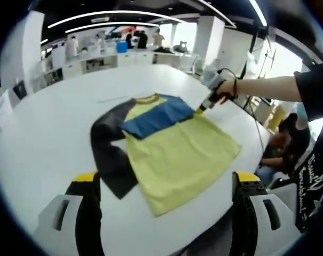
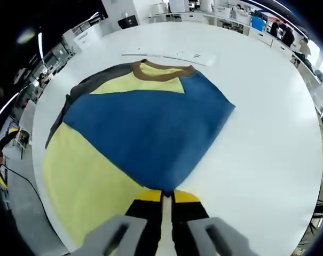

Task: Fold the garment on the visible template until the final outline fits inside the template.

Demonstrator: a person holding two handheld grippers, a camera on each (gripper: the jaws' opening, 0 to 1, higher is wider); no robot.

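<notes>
White round table (image 1: 38,138) in an open office carries the shirt (image 1: 177,154), spread flat near its middle. Right gripper (image 2: 162,200) has its jaws pinched together on the blue sleeve (image 2: 150,133), which lies folded across the shirt's chest below the collar (image 2: 161,72). Left gripper (image 1: 164,186) hovers short of the shirt's hem, jaws wide apart, holding nothing. Step in hand, as I judge it: first sleeve fold. Next: release, then fold the dark sleeve (image 1: 110,154) inward. No template outline discernible.

Left gripper (image 1: 164,184) spread wide; right gripper (image 2: 165,196) pinched closed, arm outstretched.
</notes>
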